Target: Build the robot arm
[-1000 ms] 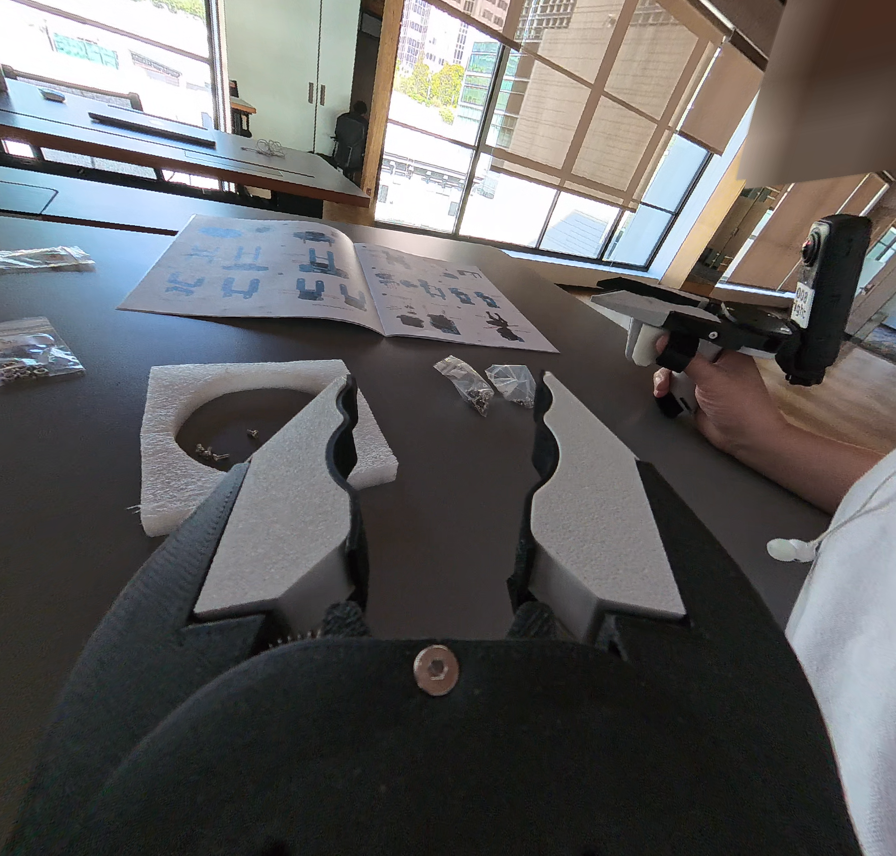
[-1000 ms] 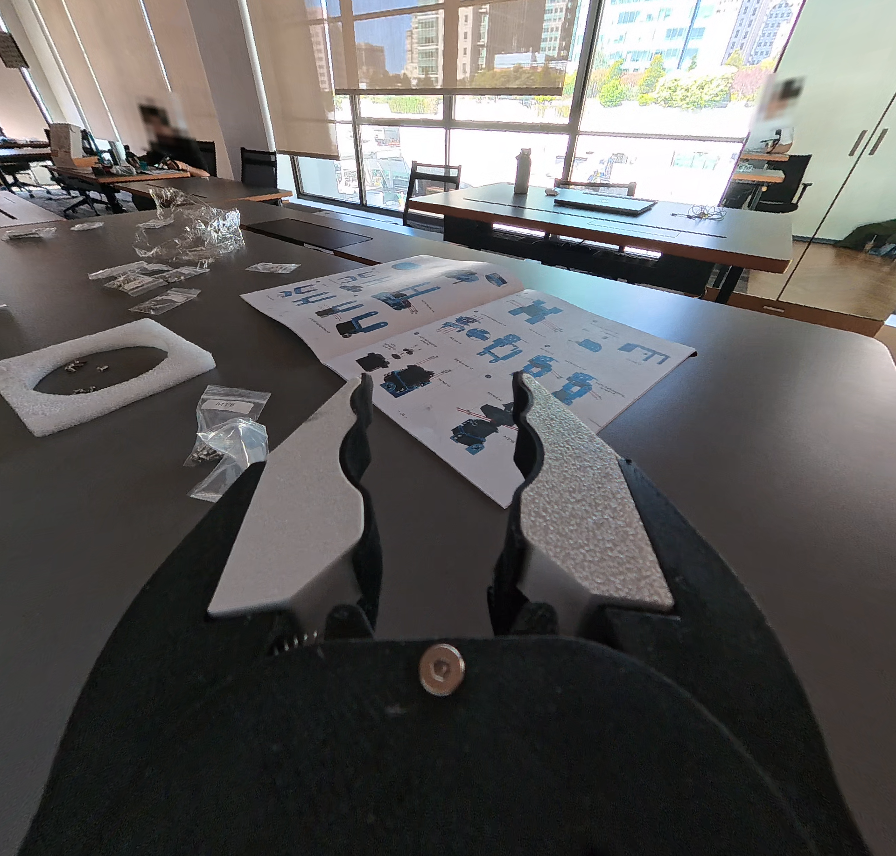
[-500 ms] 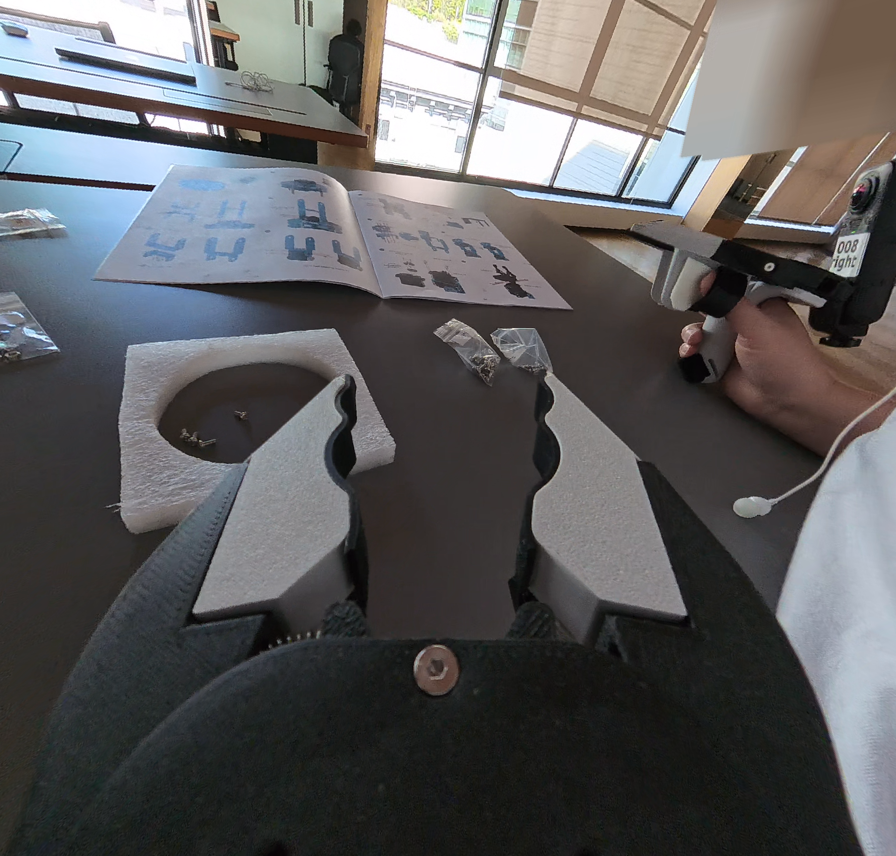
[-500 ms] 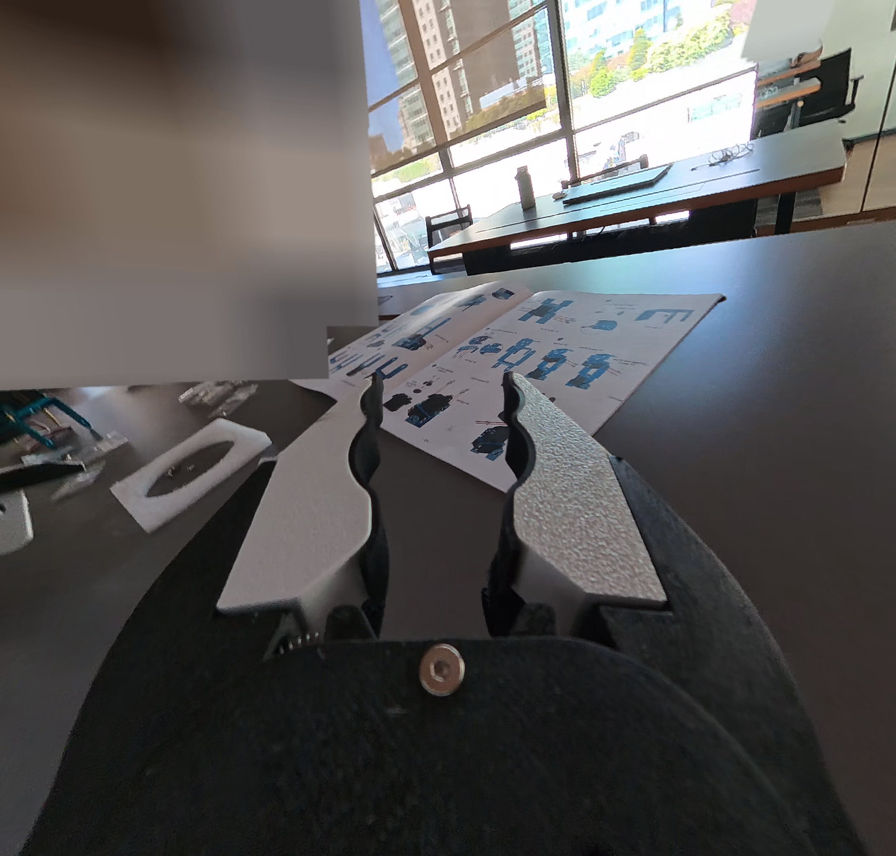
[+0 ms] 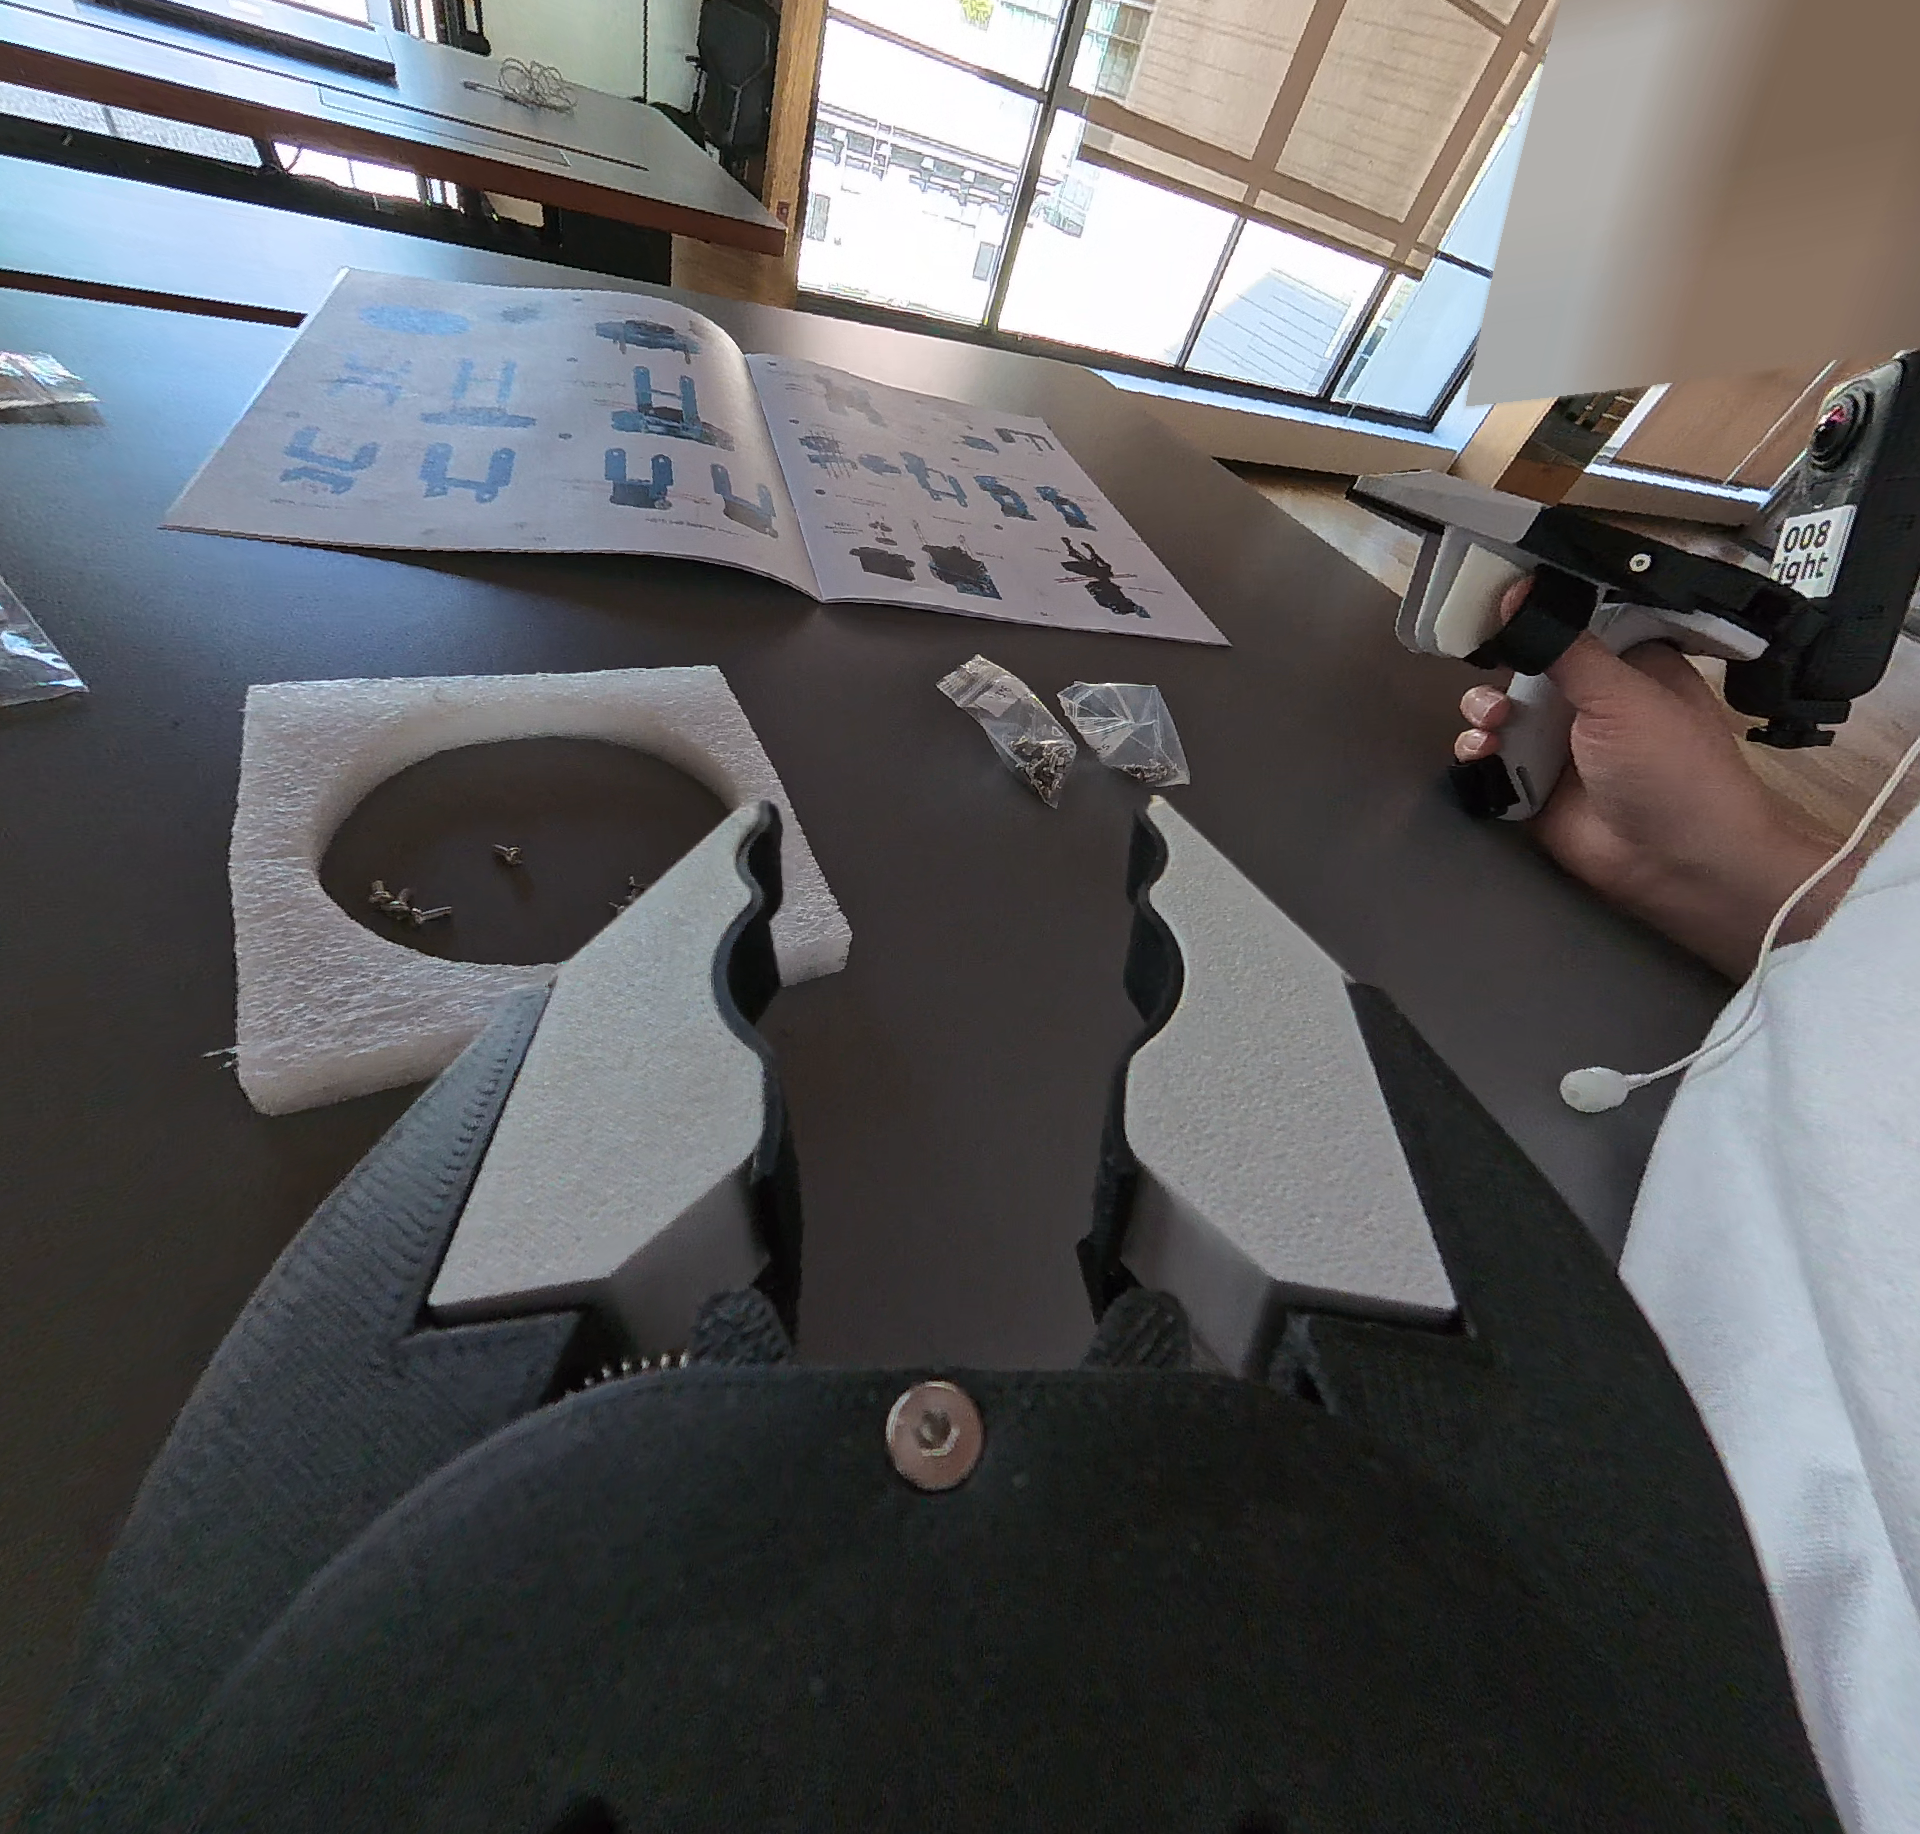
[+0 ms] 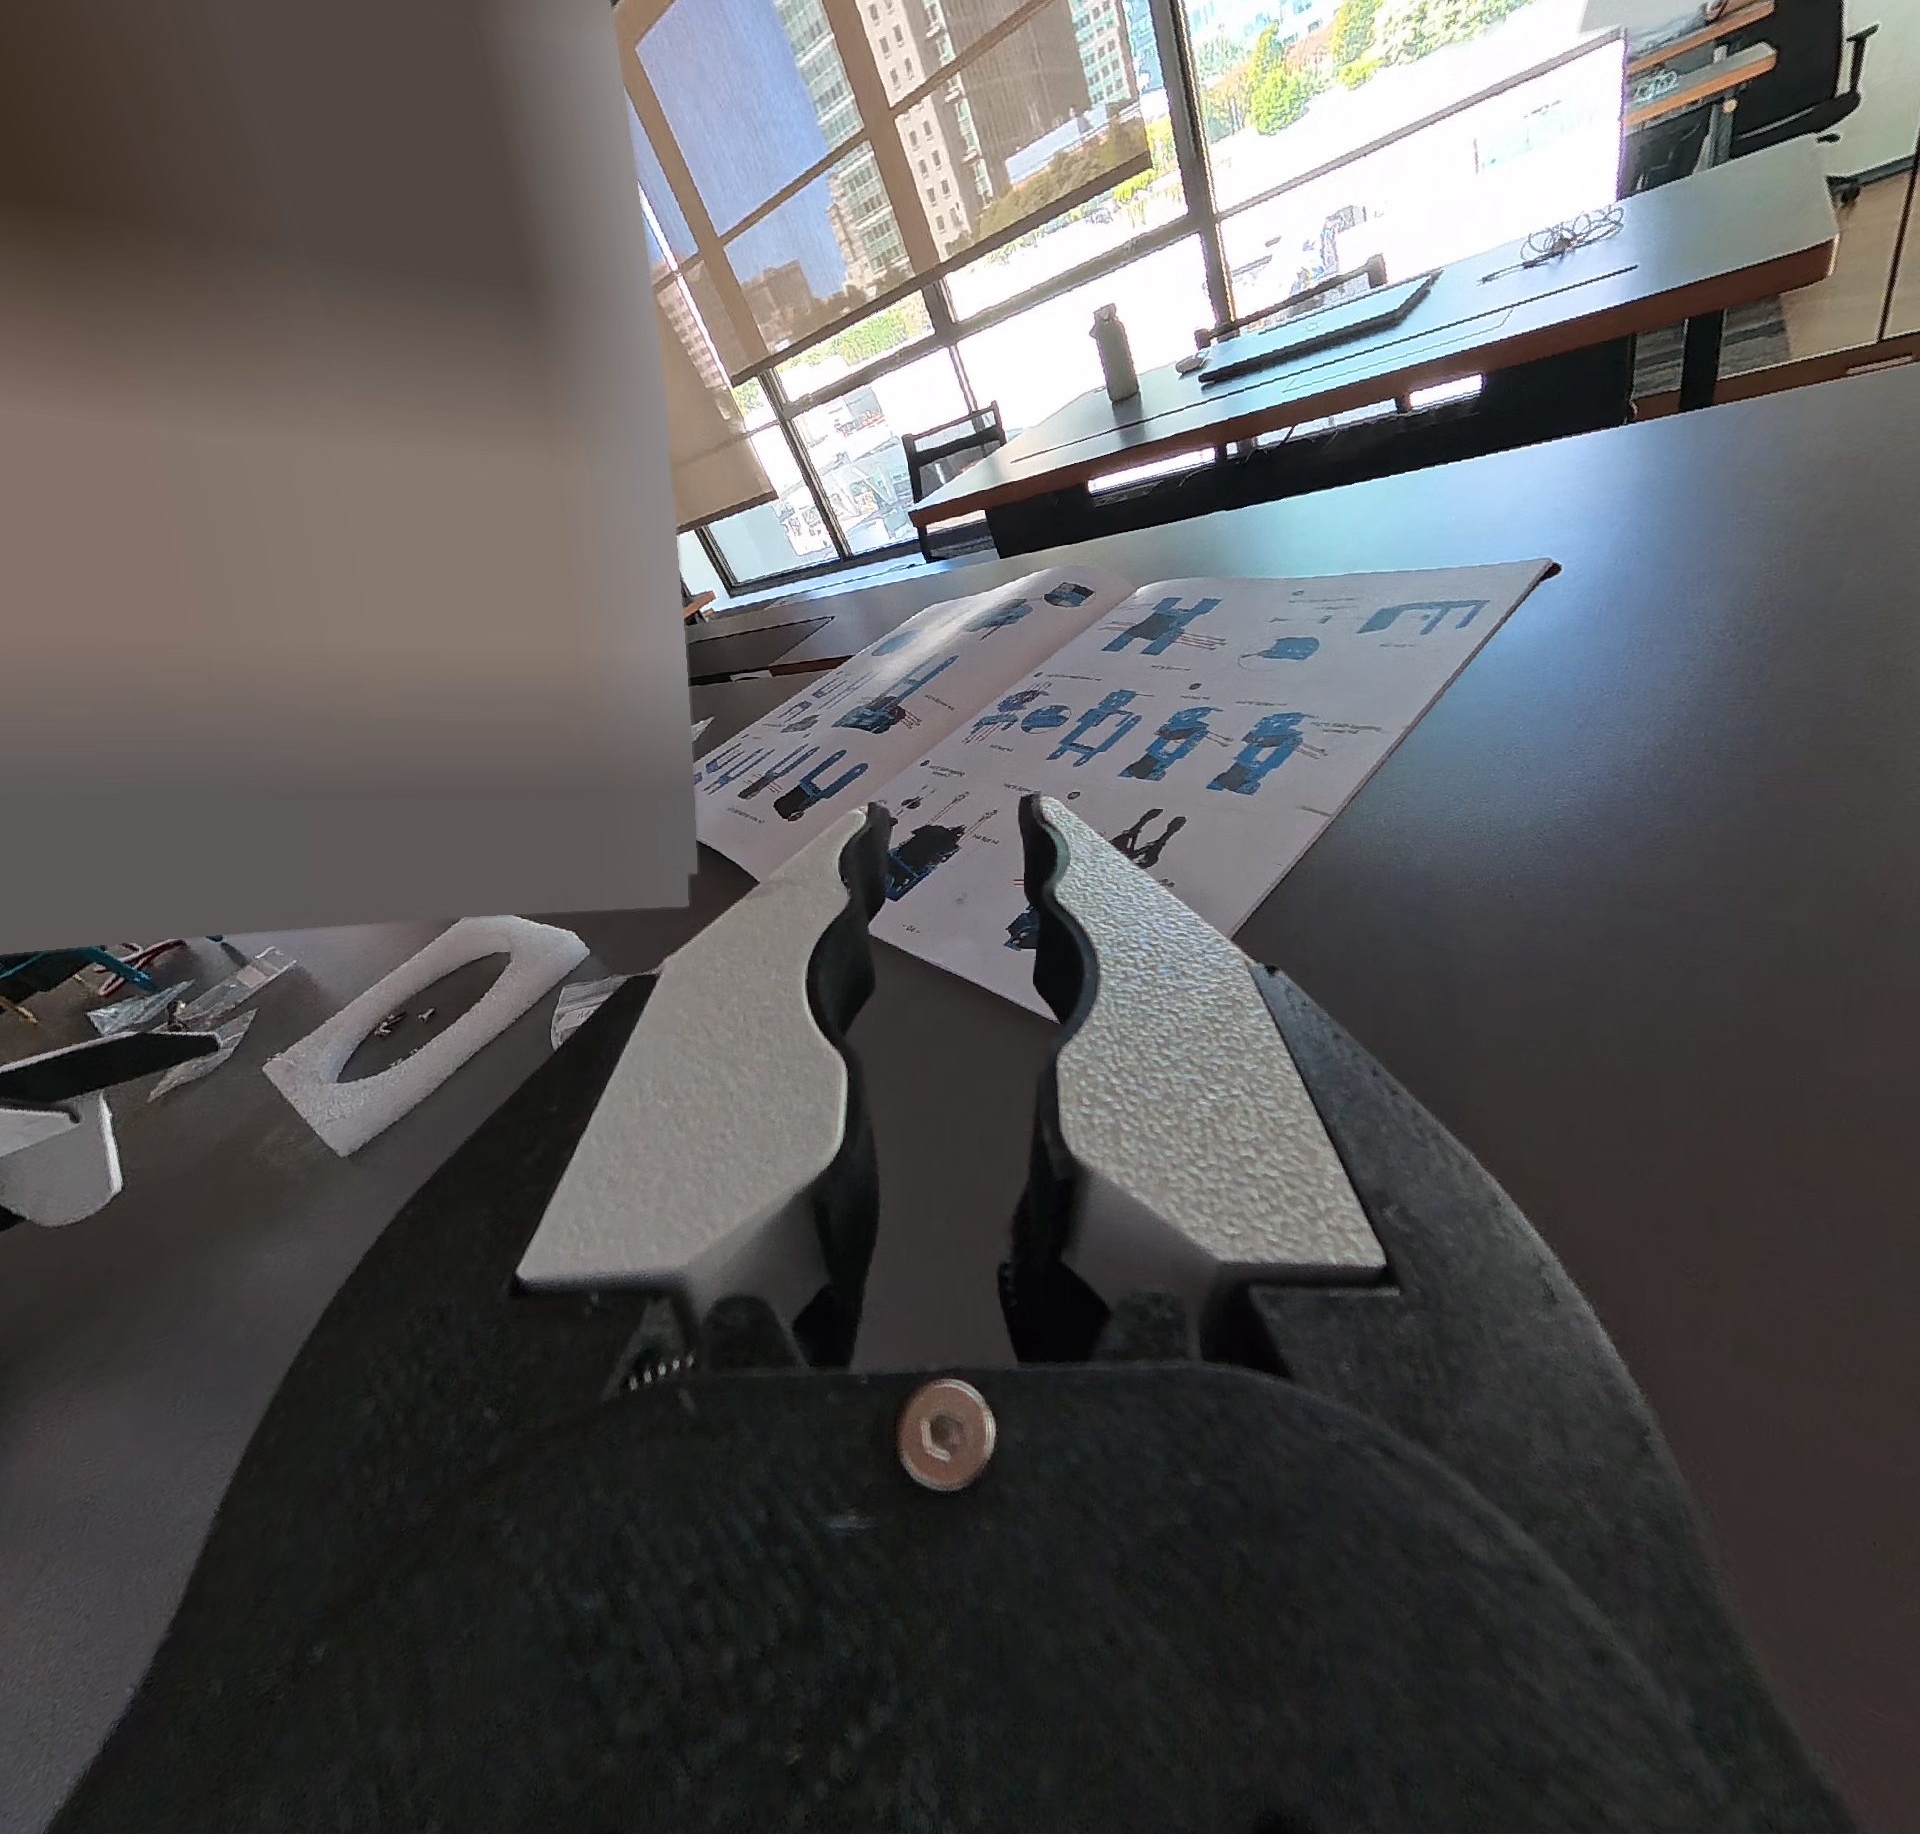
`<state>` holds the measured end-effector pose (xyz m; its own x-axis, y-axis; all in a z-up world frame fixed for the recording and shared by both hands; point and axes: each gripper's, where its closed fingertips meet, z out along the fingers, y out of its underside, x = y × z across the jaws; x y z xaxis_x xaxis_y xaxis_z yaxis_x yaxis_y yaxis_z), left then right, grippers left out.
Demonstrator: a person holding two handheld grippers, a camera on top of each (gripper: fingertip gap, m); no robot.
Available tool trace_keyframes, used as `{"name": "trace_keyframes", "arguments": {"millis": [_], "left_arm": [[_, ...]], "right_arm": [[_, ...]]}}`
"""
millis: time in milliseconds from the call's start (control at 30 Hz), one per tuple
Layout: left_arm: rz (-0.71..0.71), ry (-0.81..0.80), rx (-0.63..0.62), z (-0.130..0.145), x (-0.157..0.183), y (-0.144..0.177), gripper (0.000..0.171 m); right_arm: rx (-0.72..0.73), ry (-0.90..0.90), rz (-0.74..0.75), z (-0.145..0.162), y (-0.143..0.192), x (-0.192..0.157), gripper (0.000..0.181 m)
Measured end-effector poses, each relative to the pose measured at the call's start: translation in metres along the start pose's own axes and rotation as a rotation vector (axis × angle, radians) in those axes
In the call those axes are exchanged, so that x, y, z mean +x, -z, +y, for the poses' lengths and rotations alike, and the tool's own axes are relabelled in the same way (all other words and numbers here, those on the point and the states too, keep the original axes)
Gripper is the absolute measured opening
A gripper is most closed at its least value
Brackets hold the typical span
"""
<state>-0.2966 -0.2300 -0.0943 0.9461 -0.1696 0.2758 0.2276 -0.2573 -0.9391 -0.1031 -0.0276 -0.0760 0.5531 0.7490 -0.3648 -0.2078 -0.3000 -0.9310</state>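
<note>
My left gripper (image 5: 951, 823) is open and empty, held low over the dark table (image 5: 935, 953). Just ahead on its left lies a white foam frame (image 5: 301, 995) with a round hole holding several small screws (image 5: 400, 901). Two small clear bags of screws (image 5: 1060, 740) lie just beyond its tips. My right gripper (image 6: 951, 813) is open and empty, its jaws narrower than the left's, pointing at an open booklet (image 6: 1247, 724) with blue diagrams. The booklet also shows in the left wrist view (image 5: 644, 454). The right gripper, held in a hand, shows in the left wrist view (image 5: 1538, 579).
More clear bags lie at the table's left edge (image 5: 31, 641). The foam frame (image 6: 416, 1036) and the left gripper's fingers (image 6: 62, 1119) show at left in the right wrist view. Another desk (image 6: 1351, 371) with a bottle and a laptop stands by the windows. A white sleeve (image 5: 1808, 1265) is at right. The left gripper's tips are roughly 30 cm from the right gripper's.
The left gripper has tilted down and moved closer to the foam frame and bags. The right gripper has swung right and dropped lower, and its jaws have narrowed.
</note>
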Motion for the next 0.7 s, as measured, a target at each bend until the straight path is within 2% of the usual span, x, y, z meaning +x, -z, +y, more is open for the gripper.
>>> {"name": "trace_keyframes", "arguments": {"millis": [67,333,433,700], "left_arm": [[-0.001,0.009,-0.009,0.001,-0.001,0.000,0.056],[-0.005,-0.011,-0.014,0.002,0.001,0.001,0.052],[-0.014,-0.008,-0.023,0.003,0.000,0.000,0.040],[-0.018,-0.036,-0.049,0.007,0.002,-0.002,0.035]], "right_arm": [[-0.003,0.000,-0.003,0.000,0.000,0.000,0.023],[-0.026,0.030,-0.020,0.004,-0.002,-0.007,0.015],[-0.038,0.029,-0.049,0.006,-0.002,-0.012,0.008],[-0.045,0.045,-0.053,0.007,-0.001,-0.014,0.004]]}}
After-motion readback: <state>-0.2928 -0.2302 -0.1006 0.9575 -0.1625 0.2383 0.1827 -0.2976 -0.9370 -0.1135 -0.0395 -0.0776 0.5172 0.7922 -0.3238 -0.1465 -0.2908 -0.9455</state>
